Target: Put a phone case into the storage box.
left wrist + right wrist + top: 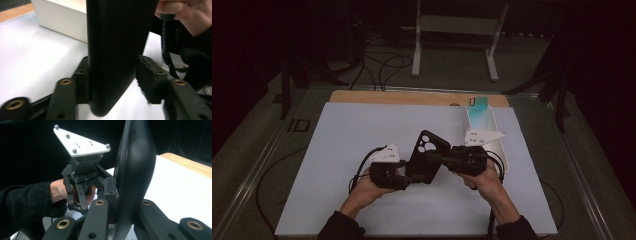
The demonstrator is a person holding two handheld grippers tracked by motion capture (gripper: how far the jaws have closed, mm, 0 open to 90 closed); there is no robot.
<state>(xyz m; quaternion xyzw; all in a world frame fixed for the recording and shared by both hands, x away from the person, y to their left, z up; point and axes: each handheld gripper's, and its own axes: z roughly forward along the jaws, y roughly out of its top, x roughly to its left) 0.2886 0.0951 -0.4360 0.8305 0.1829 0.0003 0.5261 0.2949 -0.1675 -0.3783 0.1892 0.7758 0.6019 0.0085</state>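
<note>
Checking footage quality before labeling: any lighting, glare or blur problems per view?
High view: surroundings very dark, white table mat evenly lit, black phone case reads as a silhouette with little detail. Left gripper view: case close and soft, near-featureless black; white box bright, edges slightly blurred. Right gripper view: faint sheen on the case's curved edge, background black, left gripper fairly sharp.
</note>
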